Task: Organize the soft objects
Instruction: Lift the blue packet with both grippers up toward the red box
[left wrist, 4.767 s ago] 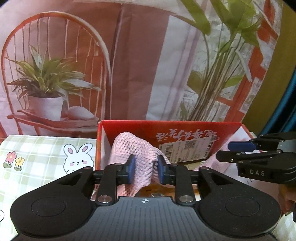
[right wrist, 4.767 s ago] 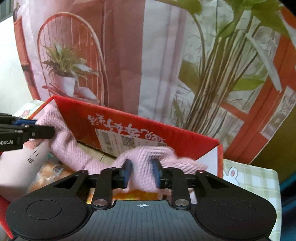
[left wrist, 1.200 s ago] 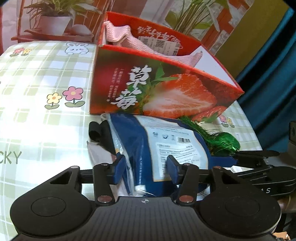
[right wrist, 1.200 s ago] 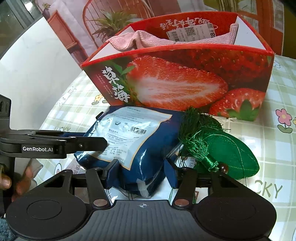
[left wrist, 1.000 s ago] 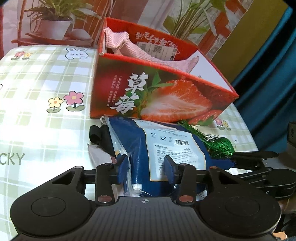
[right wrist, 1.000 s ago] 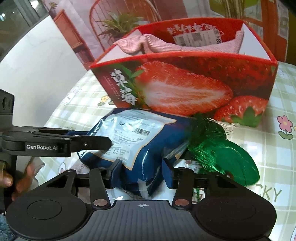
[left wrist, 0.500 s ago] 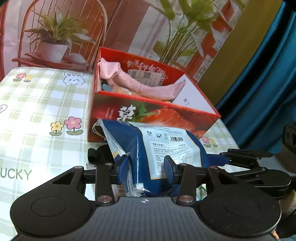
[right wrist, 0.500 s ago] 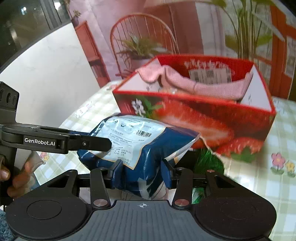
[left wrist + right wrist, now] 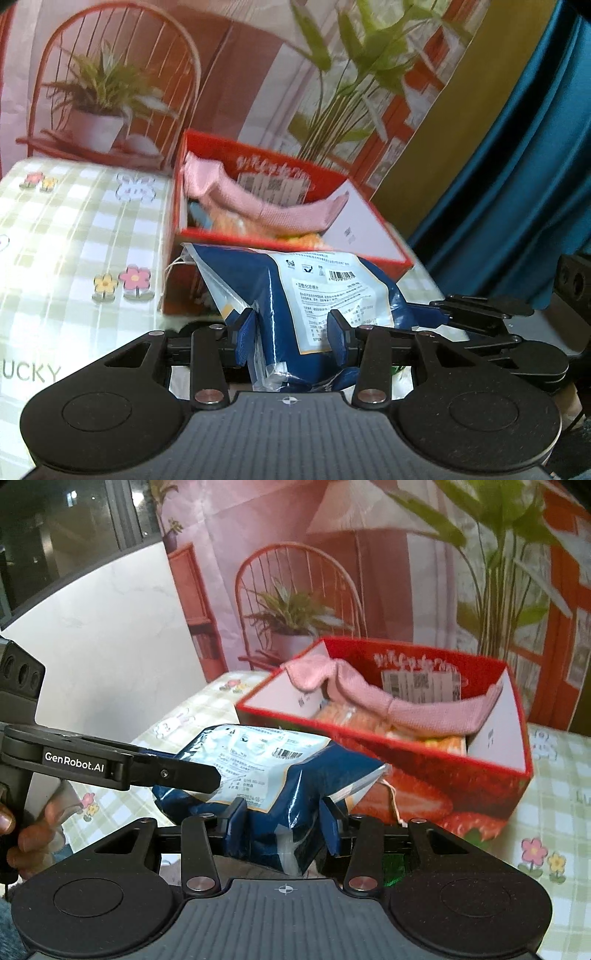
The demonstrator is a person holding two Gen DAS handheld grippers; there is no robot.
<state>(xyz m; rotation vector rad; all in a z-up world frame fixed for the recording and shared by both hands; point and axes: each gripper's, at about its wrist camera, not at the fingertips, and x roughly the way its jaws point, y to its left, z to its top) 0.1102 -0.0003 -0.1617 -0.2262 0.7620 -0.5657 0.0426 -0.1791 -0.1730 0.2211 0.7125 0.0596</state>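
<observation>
Left wrist view. Compared with half a second before, seen from a little higher: more of the inside of the red strawberry box visible, more of its front wall hidden behind the blue pouch. Pouch still clamped in the left gripper, both blue pads pressed into its near end, lifted off the checked tablecloth and just in front of the box. Glossy navy plastic, crinkled, with a pale printed label and barcode on the upper face and a clear sealed edge hanging down. Right gripper reaching in from the right, tips at the pouch's far corner. Pink knitted cloth draped across the box interior, orange packets beneath, slightly blurred.

Right wrist view. Against the frame half a second back, box lower and nearer, its open top more exposed, pouch raised close to rim level. Right gripper closed narrow on the pouch's crumpled blue end. Left gripper, marked GenRobot.AI, entering from the left, tip against the pouch's label side. Sliver of green visible below the right finger. Pink cloth laid from the box's left corner to its right wall.
</observation>
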